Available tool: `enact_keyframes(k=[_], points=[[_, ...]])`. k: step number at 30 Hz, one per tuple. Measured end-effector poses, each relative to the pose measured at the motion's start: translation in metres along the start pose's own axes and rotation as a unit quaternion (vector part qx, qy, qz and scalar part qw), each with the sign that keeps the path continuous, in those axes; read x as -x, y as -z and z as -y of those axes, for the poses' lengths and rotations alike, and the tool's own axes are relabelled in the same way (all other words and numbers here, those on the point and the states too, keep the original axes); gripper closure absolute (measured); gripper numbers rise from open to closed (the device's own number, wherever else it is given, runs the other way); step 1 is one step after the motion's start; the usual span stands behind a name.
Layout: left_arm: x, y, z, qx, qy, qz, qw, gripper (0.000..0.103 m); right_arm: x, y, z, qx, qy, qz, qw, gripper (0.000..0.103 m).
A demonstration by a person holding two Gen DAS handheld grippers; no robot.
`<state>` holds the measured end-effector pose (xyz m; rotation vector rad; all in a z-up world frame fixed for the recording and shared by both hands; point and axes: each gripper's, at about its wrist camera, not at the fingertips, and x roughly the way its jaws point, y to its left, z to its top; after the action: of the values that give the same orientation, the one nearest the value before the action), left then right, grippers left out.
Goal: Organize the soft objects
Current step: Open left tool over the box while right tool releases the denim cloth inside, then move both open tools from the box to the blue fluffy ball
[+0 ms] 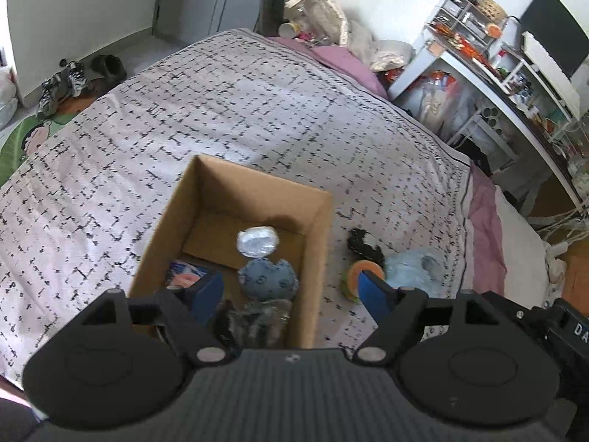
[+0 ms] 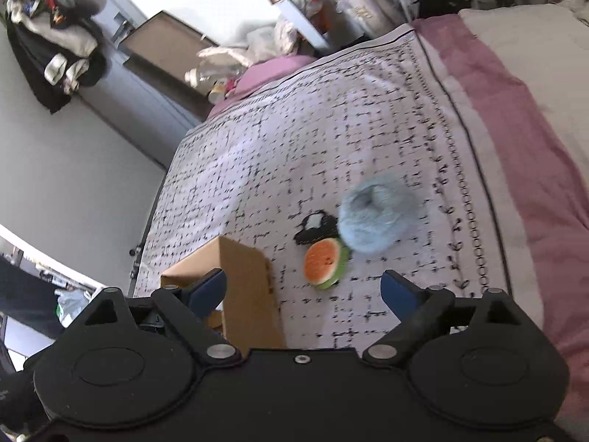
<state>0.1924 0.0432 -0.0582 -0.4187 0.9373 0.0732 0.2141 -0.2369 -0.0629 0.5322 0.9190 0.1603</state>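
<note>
Left claw (image 1: 291, 291) agape, empty, low centre above cardboard box (image 1: 320, 221); right claw (image 2: 303, 289) agape, empty, below watermelon plush (image 2: 324, 262).

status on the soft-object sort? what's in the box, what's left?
Done: the cardboard box already holds a blue round plush, a silvery wrapped ball and a grey furry item. In hand: nothing; left tongs and right tongs are both open. Left on the bedspread: watermelon slice toy, black-and-white plush, light blue fluffy plush.
</note>
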Motion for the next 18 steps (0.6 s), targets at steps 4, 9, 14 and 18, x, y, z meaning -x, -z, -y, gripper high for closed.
enact_keyframes(k=[4,9,14,18], points=[[0.004,0.005,0.015,-0.005,0.005,0.009,0.9999,0.024,0.003,-0.001,0.013,-0.008,0.004,0.005,1.000,0.012],[0.005,0.010,0.033,-0.019,0.006,0.013,0.9997,0.024,0.004,-0.003,0.029,-0.016,0.011,0.013,1.000,0.012],[0.004,0.014,0.053,-0.033,0.006,0.023,0.9992,0.024,0.003,-0.007,0.042,-0.027,0.014,0.028,0.999,0.013],[-0.002,0.017,0.069,-0.051,0.004,0.030,0.9983,0.024,-0.003,-0.011,0.053,-0.045,0.015,0.032,0.998,0.017]])
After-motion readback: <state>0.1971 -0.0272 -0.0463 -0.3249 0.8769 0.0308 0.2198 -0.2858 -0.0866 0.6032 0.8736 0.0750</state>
